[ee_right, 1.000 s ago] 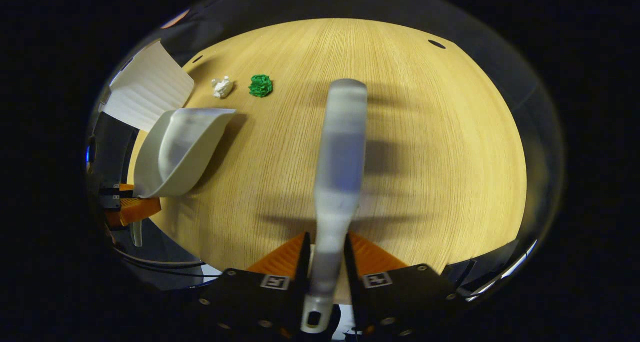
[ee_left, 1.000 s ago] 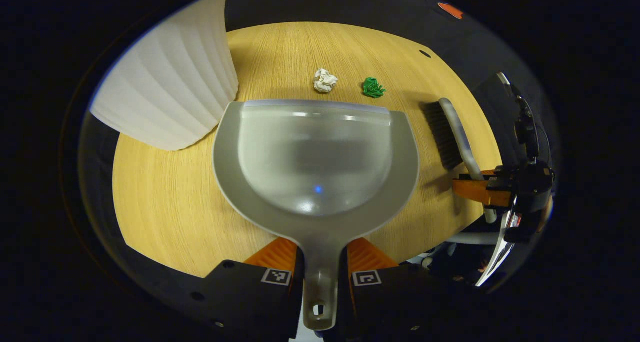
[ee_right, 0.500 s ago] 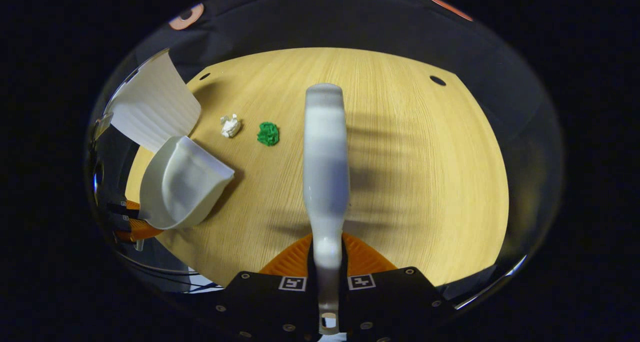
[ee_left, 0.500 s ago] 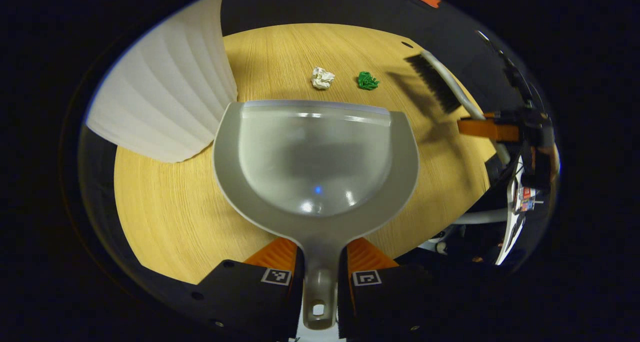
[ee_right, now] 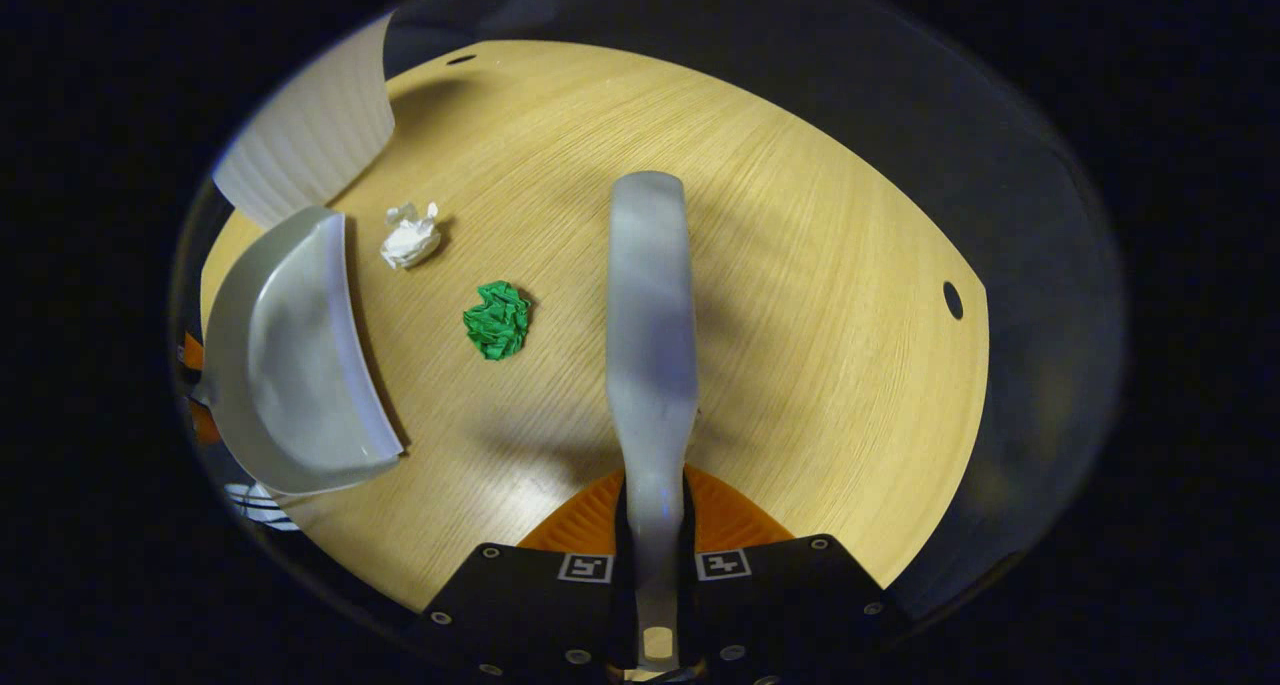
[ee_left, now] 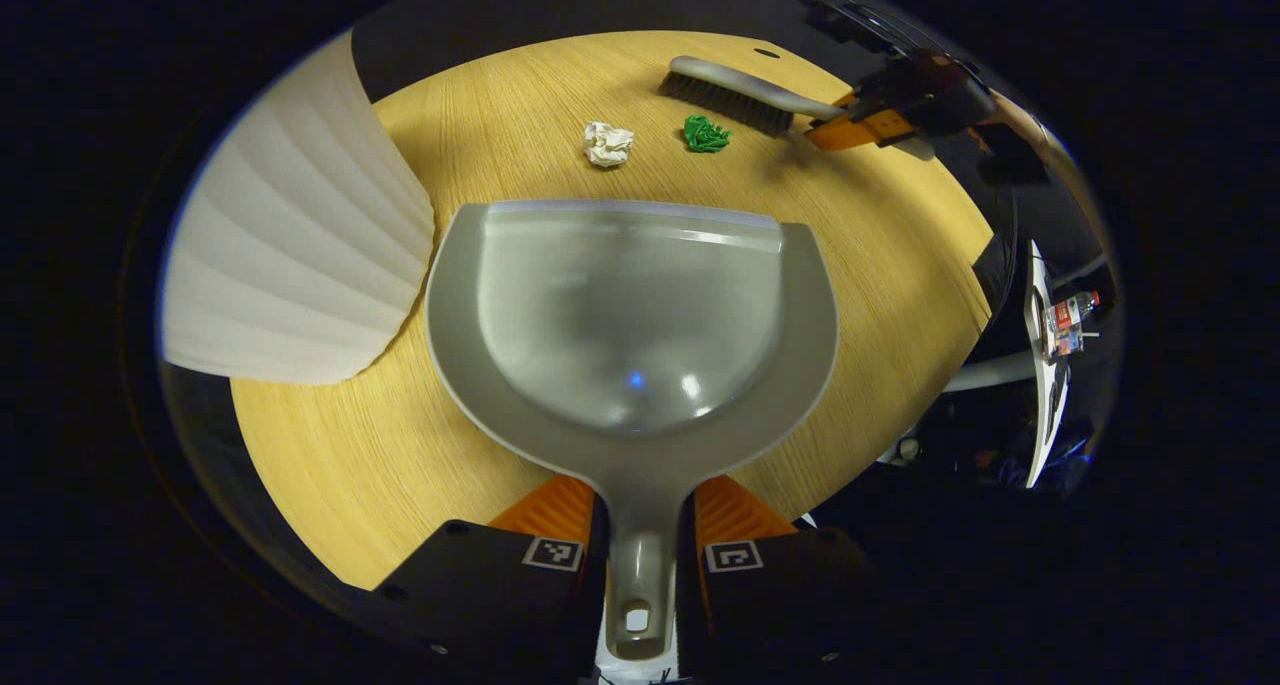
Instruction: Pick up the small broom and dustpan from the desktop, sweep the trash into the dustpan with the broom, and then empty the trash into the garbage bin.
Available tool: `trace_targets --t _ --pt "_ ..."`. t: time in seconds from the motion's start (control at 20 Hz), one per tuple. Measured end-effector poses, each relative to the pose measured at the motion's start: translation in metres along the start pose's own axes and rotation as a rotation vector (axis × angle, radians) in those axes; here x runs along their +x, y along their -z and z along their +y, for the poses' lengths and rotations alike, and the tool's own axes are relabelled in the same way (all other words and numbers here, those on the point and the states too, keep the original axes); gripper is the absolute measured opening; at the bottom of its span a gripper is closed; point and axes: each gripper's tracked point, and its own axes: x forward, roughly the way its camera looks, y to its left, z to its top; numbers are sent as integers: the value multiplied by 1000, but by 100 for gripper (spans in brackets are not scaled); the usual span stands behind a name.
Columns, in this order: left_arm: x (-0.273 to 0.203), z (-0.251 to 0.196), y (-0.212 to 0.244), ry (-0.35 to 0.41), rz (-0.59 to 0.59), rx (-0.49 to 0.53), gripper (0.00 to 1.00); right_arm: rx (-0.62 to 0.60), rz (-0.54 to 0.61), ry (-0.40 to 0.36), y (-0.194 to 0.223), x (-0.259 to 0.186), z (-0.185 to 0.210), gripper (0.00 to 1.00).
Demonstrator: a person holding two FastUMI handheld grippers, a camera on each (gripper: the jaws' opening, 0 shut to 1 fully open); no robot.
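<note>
Left gripper (ee_left: 640, 525) clenched on dustpan (ee_left: 630, 315) handle; right gripper (ee_right: 655, 535) grasping broom (ee_right: 650, 315). You set bristles beyond green scrap (ee_right: 497, 318) and white scrap (ee_right: 410, 237), rest dustpan lip flat on surface (ee_right: 800, 315), sweep toward it.

- the left gripper (ee_left: 640, 540) clamps both orange fingers on the handle of the grey dustpan (ee_left: 632, 325), its open lip facing ahead over the wooden desktop (ee_left: 340, 445).
- a white paper ball (ee_left: 607, 143) and a green paper ball (ee_left: 705, 133) lie beyond the lip.
- the right gripper (ee_left: 860, 125) holds the broom (ee_left: 735, 90) just behind the green ball.
- a white ribbed bin (ee_left: 300, 255) stands at the left.
</note>
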Motion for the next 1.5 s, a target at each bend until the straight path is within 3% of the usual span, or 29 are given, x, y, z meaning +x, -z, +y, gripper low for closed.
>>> trace_targets --t 0.4,0.65,0.8,1.0,1.3,1.45,1.5 --pt "5 4 -2 11 8 23 30 -262 -3 -220 -19 -17 89 15" --pt "5 5 -3 19 13 15 30 -337 5 -308 -23 -38 115 15" --pt "6 3 -3 15 3 8 30 -239 -5 -298 -30 -38 101 15" --pt "4 3 -2 9 -19 8 30 -47 -7 -211 -12 -27 62 15" --pt "0 0 1 1 -53 -18 30 189 45 -74 60 -26 5 16" --pt "0 1 1 8 -61 -5 30 277 75 -55 87 -23 -2 15" --pt "1 3 1 4 -64 13 30 298 80 -64 97 -13 12 15"
